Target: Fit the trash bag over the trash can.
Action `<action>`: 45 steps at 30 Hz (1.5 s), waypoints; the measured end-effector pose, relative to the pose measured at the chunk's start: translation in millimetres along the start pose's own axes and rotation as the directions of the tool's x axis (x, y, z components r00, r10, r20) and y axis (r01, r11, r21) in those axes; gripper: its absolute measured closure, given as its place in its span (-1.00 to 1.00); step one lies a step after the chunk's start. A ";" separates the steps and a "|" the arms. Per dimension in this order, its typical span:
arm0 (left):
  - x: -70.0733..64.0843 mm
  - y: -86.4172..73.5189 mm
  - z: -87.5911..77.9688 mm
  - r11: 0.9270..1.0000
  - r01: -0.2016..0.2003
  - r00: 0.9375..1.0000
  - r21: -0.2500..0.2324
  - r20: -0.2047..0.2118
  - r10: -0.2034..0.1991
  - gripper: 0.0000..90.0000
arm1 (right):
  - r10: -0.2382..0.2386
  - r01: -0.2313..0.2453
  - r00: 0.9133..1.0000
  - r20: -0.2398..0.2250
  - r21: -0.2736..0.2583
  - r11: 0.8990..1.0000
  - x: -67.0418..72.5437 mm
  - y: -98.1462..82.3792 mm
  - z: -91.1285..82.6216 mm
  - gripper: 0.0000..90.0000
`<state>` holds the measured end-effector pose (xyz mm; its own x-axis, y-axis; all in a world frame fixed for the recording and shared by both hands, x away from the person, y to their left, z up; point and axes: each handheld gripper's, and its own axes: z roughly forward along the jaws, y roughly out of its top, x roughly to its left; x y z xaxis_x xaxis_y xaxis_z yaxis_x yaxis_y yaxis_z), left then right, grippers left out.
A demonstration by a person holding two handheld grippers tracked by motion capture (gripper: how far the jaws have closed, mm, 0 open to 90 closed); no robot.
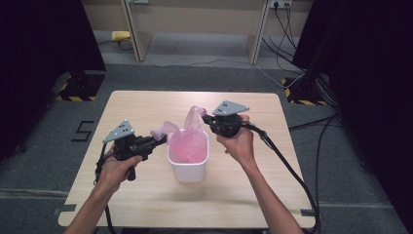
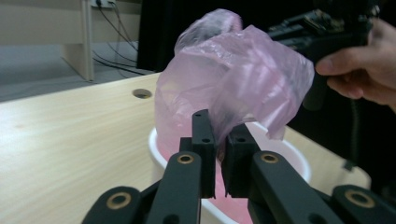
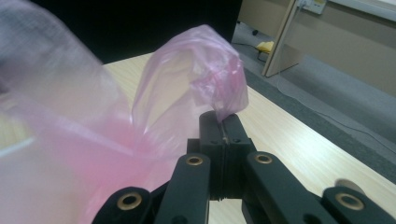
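A small white bin [image 1: 188, 167] stands mid-table with a thin pink plastic bag [image 1: 187, 144] lining it. Two flaps of the bag rise above the rim. My left gripper [image 1: 162, 140] comes in from the left and is shut on the left flap; in the left gripper view the pink film [image 2: 233, 79] is pinched between the jaws [image 2: 220, 140]. My right gripper [image 1: 204, 118] reaches in from the right and is shut on the taller right flap [image 3: 196, 79], its jaws pressed together [image 3: 224, 130]. Both flaps are held up above the bin [image 2: 280, 154].
The bin sits on a light wooden table [image 1: 146, 105] with a round cable hole [image 2: 142, 93] near its far edge. Black cables trail from both grippers. Dark curtains, stand bases and a wooden desk frame lie beyond the table.
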<state>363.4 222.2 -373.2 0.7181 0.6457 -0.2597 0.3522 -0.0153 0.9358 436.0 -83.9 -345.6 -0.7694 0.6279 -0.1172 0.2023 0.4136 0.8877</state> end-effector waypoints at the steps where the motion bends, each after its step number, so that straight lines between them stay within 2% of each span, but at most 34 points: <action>1: -2.1 -1.8 -2.5 1.000 -0.005 1.000 0.004 0.002 0.005 0.89 | 0.000 0.000 1.000 -0.002 -0.003 1.000 1.1 -3.7 -8.1 1.00; 5: -10.8 -9.2 -9.6 1.000 -0.017 1.000 0.024 0.015 0.017 0.91 | 0.025 -0.026 0.999 -0.041 -0.012 1.000 12.3 -23.8 -39.5 1.00; 6: -13.8 -12.0 -11.8 0.999 -0.022 1.000 0.030 0.020 0.021 0.91 | 0.024 -0.025 0.998 -0.059 -0.010 1.000 20.7 -33.6 -50.0 1.00; 7: -18.7 -18.6 -15.9 0.999 -0.028 0.999 0.041 0.026 0.027 0.92 | 0.021 -0.022 0.998 -0.067 -0.010 1.000 25.9 -39.4 -55.3 1.00; 8: -18.7 -18.6 -15.9 0.999 -0.028 0.999 0.041 0.026 0.027 0.92 | 0.021 -0.022 0.998 -0.067 -0.010 1.000 25.9 -39.4 -55.3 1.00; 10: -22.7 -27.0 -18.6 0.998 -0.033 0.999 0.056 0.035 0.031 0.93 | 0.020 -0.021 0.996 -0.085 -0.012 1.000 36.6 -52.9 -65.5 1.00; 13: -27.1 -38.8 -20.4 0.997 -0.032 0.998 0.077 0.051 0.028 0.94 | 0.047 -0.050 0.994 -0.098 -0.022 0.999 50.2 -73.2 -75.7 1.00; 18: -27.7 -51.9 -21.4 0.995 -0.030 0.999 0.098 0.040 0.026 0.96 | 0.073 -0.074 0.989 -0.127 -0.003 0.997 55.5 -89.6 -72.5 1.00; 21: -24.1 -57.1 -18.1 0.994 -0.022 0.999 0.111 0.034 0.019 0.97 | 0.070 -0.068 0.990 -0.122 0.020 0.997 57.1 -94.5 -66.9 1.00; 25: -12.4 -65.0 -7.4 0.991 -0.015 1.000 0.133 -0.009 0.017 0.96 | 0.062 -0.057 0.993 -0.105 0.049 0.997 57.1 -98.4 -53.2 1.00; 27: -7.6 -71.1 -2.9 0.989 -0.018 0.999 0.147 -0.034 0.024 0.96 | 0.042 -0.037 0.995 -0.089 0.065 0.997 56.3 -101.6 -48.1 1.00; 30: -5.3 -80.8 3.0 0.986 -0.007 0.999 0.166 -0.040 0.014 0.96 | 0.063 -0.057 0.993 -0.100 0.067 0.996 55.8 -109.1 -42.4 1.00; 32: -5.9 -84.8 4.9 0.984 -0.003 0.999 0.178 -0.039 0.010 0.90 | 0.082 -0.074 0.991 -0.106 0.073 0.995 55.7 -114.5 -40.2 1.00; 33: -6.9 -85.1 4.4 0.984 -0.005 0.999 0.176 -0.040 0.012 0.75 | 0.106 -0.100 0.988 -0.108 0.063 0.993 55.1 -117.5 -41.7 0.91; 34: -7.4 -84.2 3.3 0.985 -0.010 0.999 0.174 -0.041 0.017 0.75 | 0.106 -0.100 0.988 -0.108 0.063 0.993 55.1 -117.5 -41.7 0.91; 35: -8.9 -81.4 0.2 0.985 -0.020 0.999 0.171 -0.043 0.028 0.66 | 0.114 -0.108 0.988 -0.105 0.060 0.992 54.5 -117.7 -43.2 0.81; 36: -10.3 -78.8 -2.4 0.985 -0.038 0.998 0.167 -0.045 0.046 0.47 | 0.121 -0.115 0.987 -0.104 0.064 0.991 53.0 -117.0 -47.5 0.61; 37: -11.9 -76.1 -5.3 0.985 -0.052 0.997 0.166 -0.048 0.061 0.31 | 0.122 -0.117 0.988 -0.094 0.059 0.991 52.3 -115.8 -51.5 0.43; 40: -17.3 -69.6 -12.6 0.983 -0.071 0.995 0.167 -0.054 0.081 -0.01 | 0.124 -0.120 0.989 -0.081 0.050 0.991 50.8 -110.7 -65.1 0.13; 42: -24.0 -64.5 -18.9 0.982 -0.098 0.993 0.163 -0.051 0.108 -0.20 | 0.118 -0.114 0.990 -0.083 0.042 0.993 51.9 -106.1 -77.0 0.00; 43: -27.4 -62.4 -21.5 0.981 -0.114 0.991 0.157 -0.051 0.123 -0.27 | 0.094 -0.092 0.993 -0.076 0.026 0.995 53.9 -102.0 -85.7 -0.06; 44: -33.0 -58.7 -25.8 0.978 -0.145 0.986 0.147 -0.057 0.155 -0.29 | 0.088 -0.087 0.993 -0.078 0.019 0.996 54.6 -100.1 -89.0 -0.07; 45: -33.0 -58.7 -25.8 0.978 -0.145 0.986 0.147 -0.057 0.155 -0.31 | 0.083 -0.083 0.993 -0.082 0.006 0.997 55.4 -97.8 -92.8 -0.07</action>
<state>303.5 221.5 -413.5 0.7290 0.6776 -0.0975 0.3285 -0.2213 0.9182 317.4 -150.8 -397.5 -0.7973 0.6035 -0.0059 0.2690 0.3641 0.8917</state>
